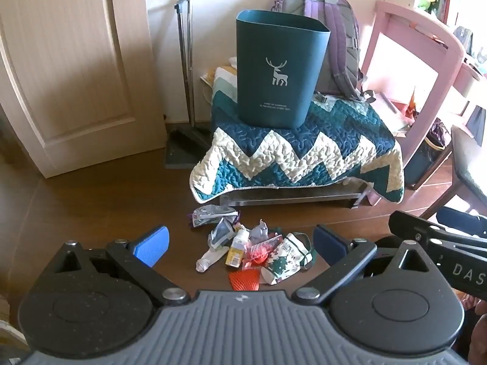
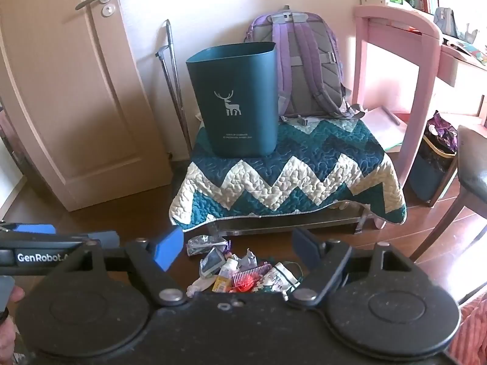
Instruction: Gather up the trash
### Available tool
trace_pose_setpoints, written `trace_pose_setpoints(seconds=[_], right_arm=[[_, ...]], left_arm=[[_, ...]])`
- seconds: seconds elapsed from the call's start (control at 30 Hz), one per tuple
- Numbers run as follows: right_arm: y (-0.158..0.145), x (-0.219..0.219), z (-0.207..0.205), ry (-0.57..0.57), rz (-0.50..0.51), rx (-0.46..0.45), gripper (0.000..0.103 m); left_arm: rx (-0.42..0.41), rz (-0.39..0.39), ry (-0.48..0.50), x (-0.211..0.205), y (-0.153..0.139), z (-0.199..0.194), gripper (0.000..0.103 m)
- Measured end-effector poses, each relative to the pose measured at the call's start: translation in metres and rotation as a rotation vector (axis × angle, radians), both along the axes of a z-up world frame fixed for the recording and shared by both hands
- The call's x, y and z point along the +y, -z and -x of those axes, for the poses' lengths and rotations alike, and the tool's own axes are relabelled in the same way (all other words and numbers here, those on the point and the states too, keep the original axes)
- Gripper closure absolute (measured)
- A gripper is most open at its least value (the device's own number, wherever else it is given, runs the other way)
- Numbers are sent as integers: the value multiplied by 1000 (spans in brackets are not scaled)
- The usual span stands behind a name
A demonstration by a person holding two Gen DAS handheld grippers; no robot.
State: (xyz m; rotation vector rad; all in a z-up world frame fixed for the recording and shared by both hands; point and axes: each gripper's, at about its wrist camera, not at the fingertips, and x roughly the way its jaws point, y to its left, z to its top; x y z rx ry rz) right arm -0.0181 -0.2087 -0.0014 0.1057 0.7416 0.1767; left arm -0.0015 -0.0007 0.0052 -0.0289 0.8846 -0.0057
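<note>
Hovering over floor trash pile (image 1: 249, 249): left gripper (image 1: 240, 243) & right gripper (image 2: 239, 251), jaws wide, prob. nothing held.

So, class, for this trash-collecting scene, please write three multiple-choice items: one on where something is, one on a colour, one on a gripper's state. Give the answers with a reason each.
1. Where does the teal bin stand?
A. on the floor beside the door
B. on the quilt-covered stand
C. under the pink desk

2. What colour is the comb in the trash pile?
A. pink
B. black
C. yellow

3. How are the left gripper and the right gripper?
A. both shut on trash
B. one open, one shut
C. both open and empty

Answers: 1 B, the bin sits upright on the zigzag quilt, in front of the purple backpack. 2 A, its teeth show pink among the wrappers. 3 C, each pair of blue pads stands wide apart above the pile, with nothing between them.
</note>
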Motion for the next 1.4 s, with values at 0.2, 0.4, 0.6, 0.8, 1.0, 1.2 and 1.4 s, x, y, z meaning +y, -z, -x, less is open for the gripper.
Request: trace_pose_setpoints(seconds=[0.2,0.4,0.6,0.8,1.0,1.2,1.4], right_arm=[[1,-1,0,8,-1,-1,24],[-1,4,2,8,-1,-14,24],[-4,3,3,2,-8,-33,24],[-6,3,4,-2,-10,-38,24],[-7,3,3,-7,-12,-41,24],[-8,3,3,-14,-10,-45,24],[-8,3,2,-15,-9,-48,24]], left_arm=[[-17,10,-21,2,-1,1,1],[-41,21,-29,4,-3,2,1],[-63,9,-18,2,-7,5,1],[-85,0,-9,-1,-11,8,1],[-98,-4,-5,-1,-13,10,1],[-99,-5,-3,-1,-15,9,1],[-101,-5,1,0,-15,9,1]])
